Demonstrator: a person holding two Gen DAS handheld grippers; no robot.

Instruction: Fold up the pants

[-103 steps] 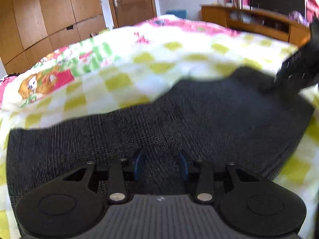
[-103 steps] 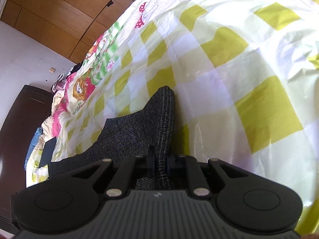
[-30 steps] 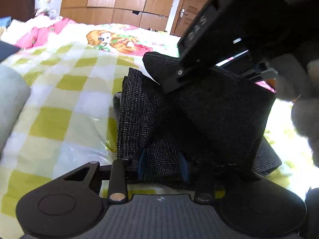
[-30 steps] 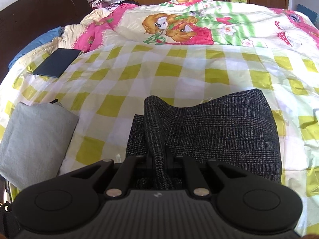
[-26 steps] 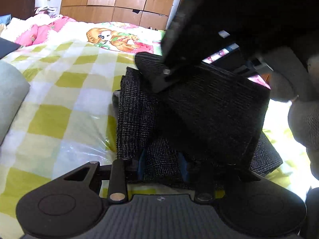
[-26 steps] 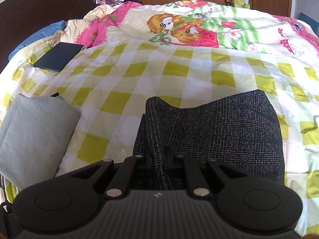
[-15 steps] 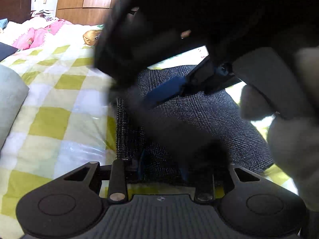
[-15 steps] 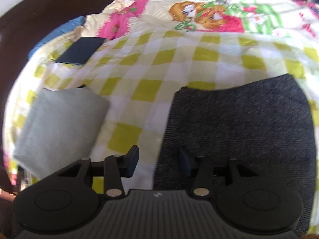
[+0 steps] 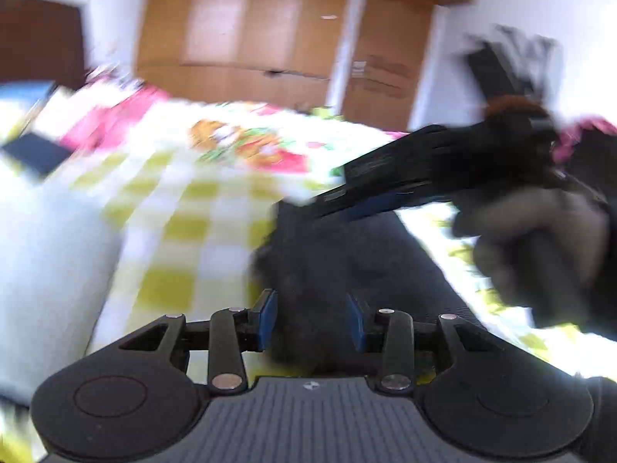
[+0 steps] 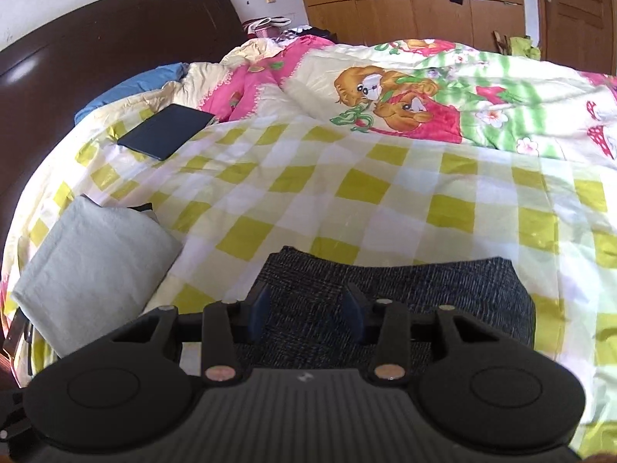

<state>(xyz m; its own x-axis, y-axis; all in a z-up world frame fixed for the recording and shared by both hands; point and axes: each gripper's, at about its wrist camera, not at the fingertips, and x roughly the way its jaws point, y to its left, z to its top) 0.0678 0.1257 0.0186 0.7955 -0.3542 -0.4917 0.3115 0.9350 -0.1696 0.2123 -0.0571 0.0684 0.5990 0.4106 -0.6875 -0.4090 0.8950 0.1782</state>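
Note:
The dark grey checked pants (image 10: pixel 405 293) lie folded into a compact block on the yellow-and-white checked bedsheet (image 10: pixel 347 200). My right gripper (image 10: pixel 306 310) is open and empty just above the near edge of the pants. In the blurred left wrist view the pants (image 9: pixel 347 266) lie ahead of my left gripper (image 9: pixel 311 318), which is open with dark fabric showing between its fingers. The right gripper (image 9: pixel 385 189) and the gloved hand holding it show there at the right, above the pants.
A folded light grey garment (image 10: pixel 92 254) lies left of the pants. A dark flat tablet-like thing (image 10: pixel 166 131) lies further back left. A cartoon-print quilt (image 10: pixel 405 96) is bunched beyond, with a dark headboard (image 10: pixel 96 46) and wooden wardrobes (image 10: pixel 424 0) behind.
My right gripper let go of the pants fold and opened, then drew back and up. The fold dropped flat onto the stack. My left gripper lifted and tilted up; its view is now blurred.

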